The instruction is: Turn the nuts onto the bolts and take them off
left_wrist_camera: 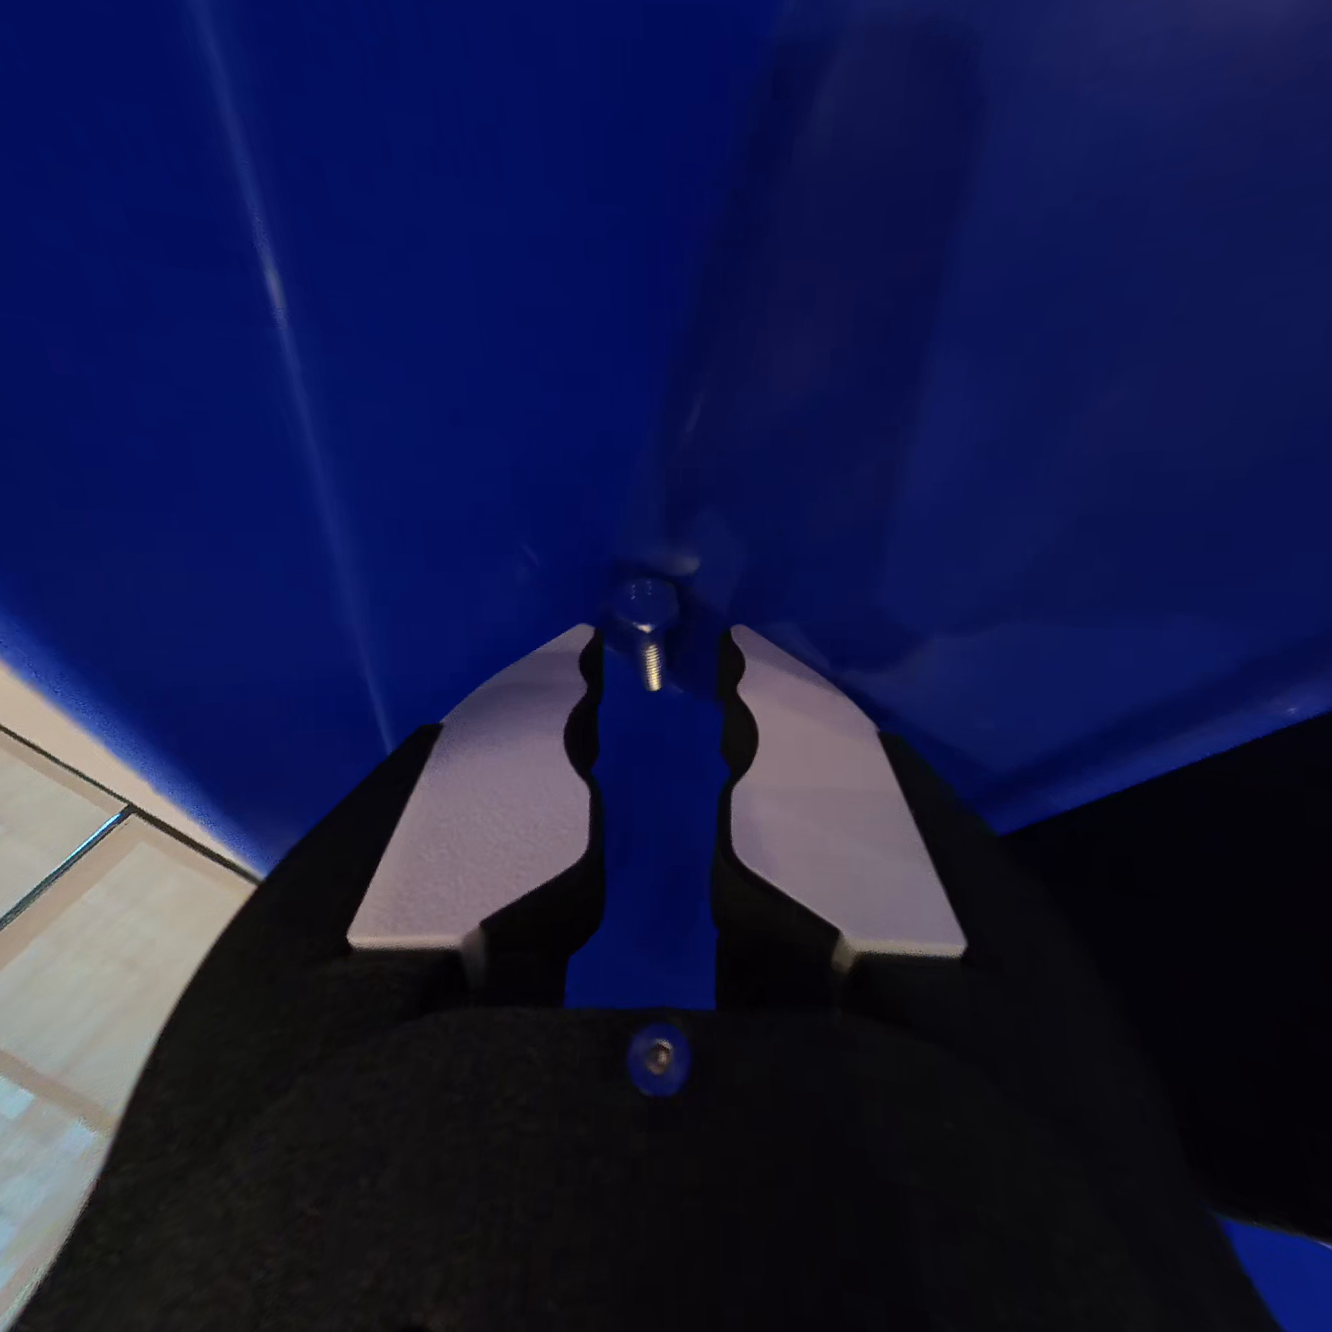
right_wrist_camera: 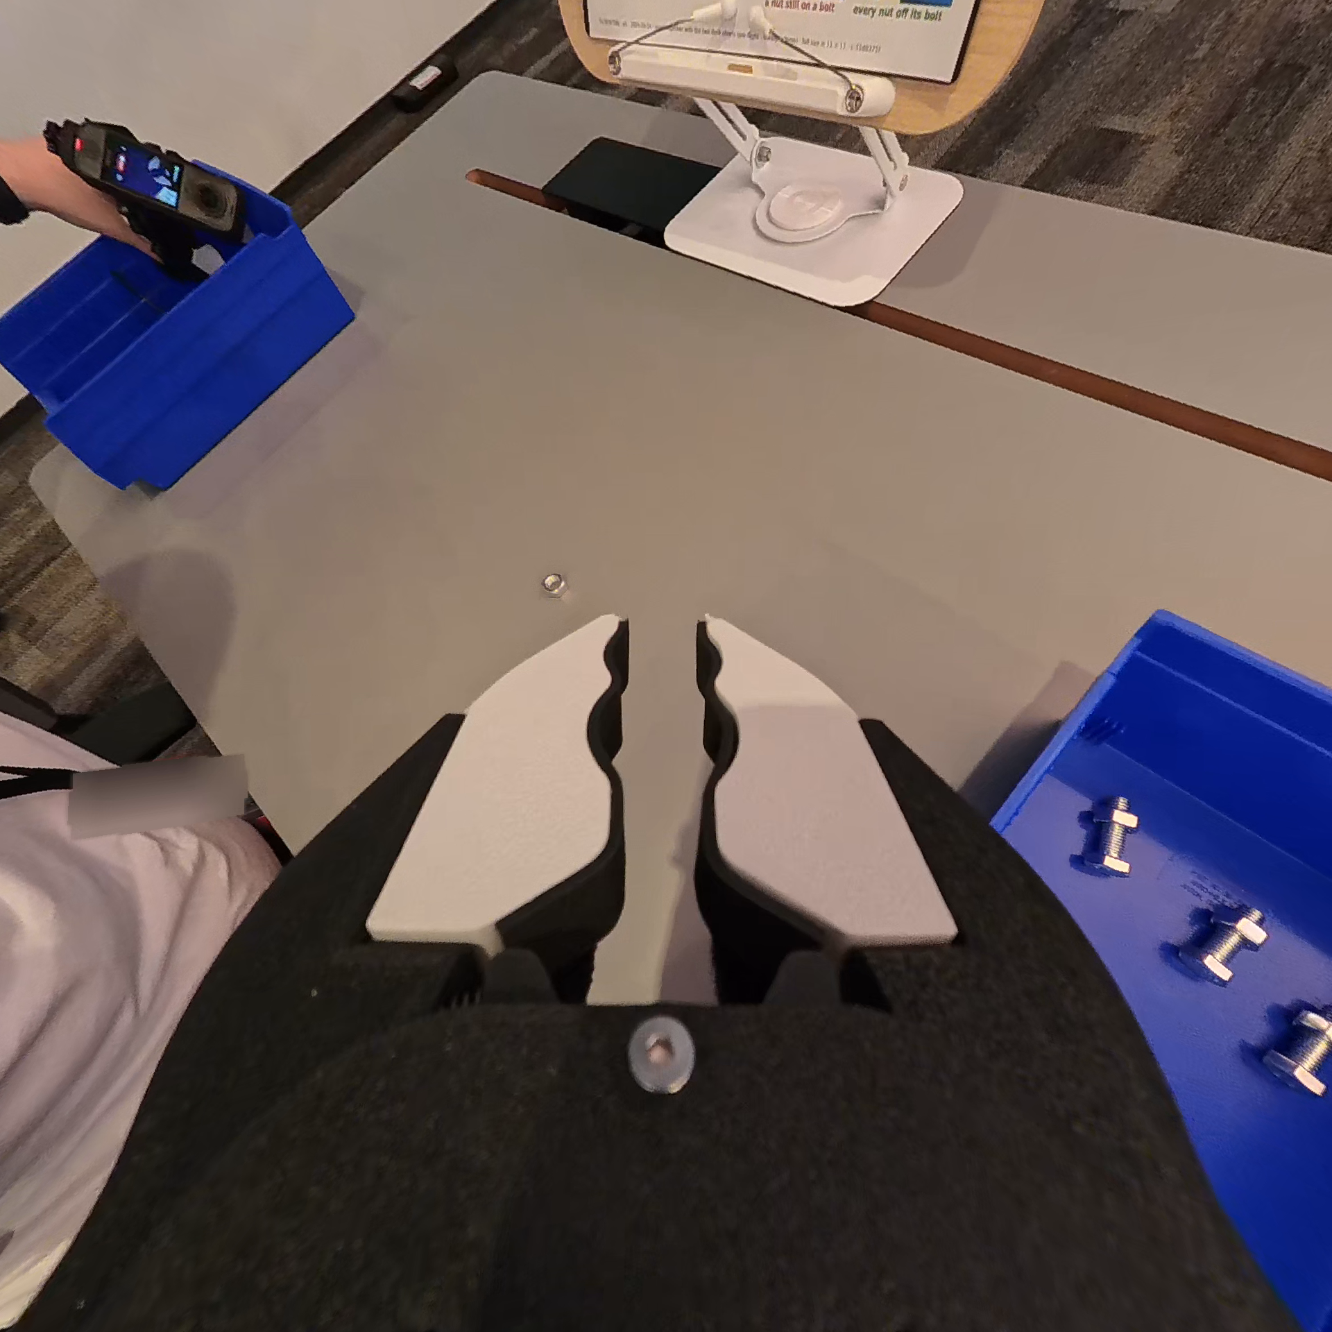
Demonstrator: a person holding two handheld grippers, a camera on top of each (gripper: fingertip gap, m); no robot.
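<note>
My left gripper (left_wrist_camera: 657,634) is open and reaches down into a blue bin (left_wrist_camera: 504,324). A silver bolt (left_wrist_camera: 647,645) lies on the bin floor between its fingertips, untouched. From the right wrist view the left gripper (right_wrist_camera: 155,194) shows inside the far-left blue bin (right_wrist_camera: 180,360). My right gripper (right_wrist_camera: 662,621) is open and empty above the grey table (right_wrist_camera: 649,432). A loose silver nut (right_wrist_camera: 553,584) lies on the table just left of its fingertips. Three bolts with nuts on them (right_wrist_camera: 1225,944) lie in a second blue bin (right_wrist_camera: 1182,721) at the right.
A white stand (right_wrist_camera: 814,216) holding a wooden board with a sheet stands at the table's far side, beside a black flat object (right_wrist_camera: 627,187). A brown slot (right_wrist_camera: 1081,375) runs across the table. A person's white sleeve (right_wrist_camera: 94,973) is at the left. My hands' fingertips stand some 80 cm from each other.
</note>
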